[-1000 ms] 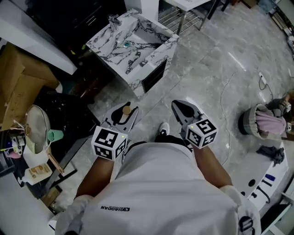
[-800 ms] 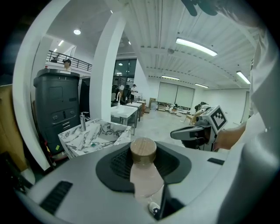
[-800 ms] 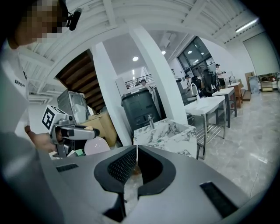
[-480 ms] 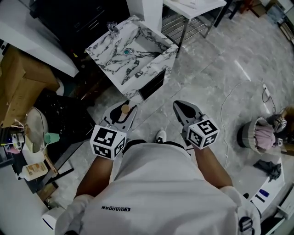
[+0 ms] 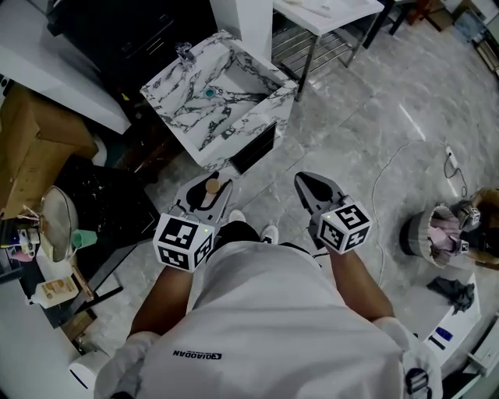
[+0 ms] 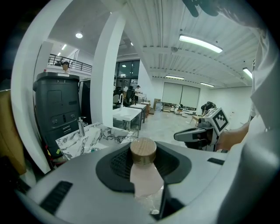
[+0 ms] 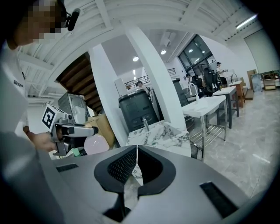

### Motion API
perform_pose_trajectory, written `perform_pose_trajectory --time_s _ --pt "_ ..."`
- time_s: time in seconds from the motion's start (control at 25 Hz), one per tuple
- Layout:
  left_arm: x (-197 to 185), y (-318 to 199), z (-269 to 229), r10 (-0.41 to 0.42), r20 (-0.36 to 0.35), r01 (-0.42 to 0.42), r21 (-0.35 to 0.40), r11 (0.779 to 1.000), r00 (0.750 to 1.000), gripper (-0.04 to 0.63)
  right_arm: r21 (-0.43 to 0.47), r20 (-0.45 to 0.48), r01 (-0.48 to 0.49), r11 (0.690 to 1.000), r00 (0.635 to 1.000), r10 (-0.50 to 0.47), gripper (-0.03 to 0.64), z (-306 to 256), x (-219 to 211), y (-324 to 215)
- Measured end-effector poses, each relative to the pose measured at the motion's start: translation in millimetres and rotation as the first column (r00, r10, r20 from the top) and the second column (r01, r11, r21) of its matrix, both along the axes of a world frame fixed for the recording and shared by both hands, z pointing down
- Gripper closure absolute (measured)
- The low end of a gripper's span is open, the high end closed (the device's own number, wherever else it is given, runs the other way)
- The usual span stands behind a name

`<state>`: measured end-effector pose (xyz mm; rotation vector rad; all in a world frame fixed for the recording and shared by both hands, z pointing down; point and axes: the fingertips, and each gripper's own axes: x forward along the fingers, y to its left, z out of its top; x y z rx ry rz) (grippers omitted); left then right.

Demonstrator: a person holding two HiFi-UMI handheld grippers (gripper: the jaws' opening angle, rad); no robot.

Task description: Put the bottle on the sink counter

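A pale pink bottle (image 5: 213, 186) with a round wooden cap is held in my left gripper (image 5: 210, 189), whose jaws are shut on its body; in the left gripper view the bottle (image 6: 143, 151) stands upright between the pads. My right gripper (image 5: 304, 181) is level with it to the right, shut and empty, its jaws meeting tip to tip (image 7: 137, 148). The marble-patterned sink counter (image 5: 204, 132) with a chrome faucet (image 5: 185, 53) stands ahead on the floor, apart from both grippers. It also shows in the left gripper view as the sink counter (image 6: 87, 138) and in the right one (image 7: 159, 133).
A white metal table (image 5: 327, 12) stands behind the sink. A cardboard box (image 5: 27, 148) and a cluttered shelf with a green cup (image 5: 86, 236) are at the left. A basket of cloth (image 5: 440, 230) and a white cable (image 5: 382, 179) lie on the tiled floor at the right.
The sink counter has slid lower and leftward in the head view as the person steps toward it. Both grippers keep their pose, the bottle still held.
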<state>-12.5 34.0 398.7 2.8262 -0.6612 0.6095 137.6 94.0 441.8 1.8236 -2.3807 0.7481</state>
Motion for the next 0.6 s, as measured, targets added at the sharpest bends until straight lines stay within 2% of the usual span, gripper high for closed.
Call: perform_pose_trajectory --time_s 0.32,0.6 --pt "1 -14 5 -0.010 -0.012 0.010 0.004 1.000 1.000 0.462 0.003 -0.010 0.005 1.000 1.000 -0.005 0.575 5 4 -15" --pt "11 -49 3 -0.022 -0.041 0.022 0.007 1.000 0.999 0.463 -0.004 -0.039 0.039 0.999 0.998 -0.039 0.575 1 5 -46"
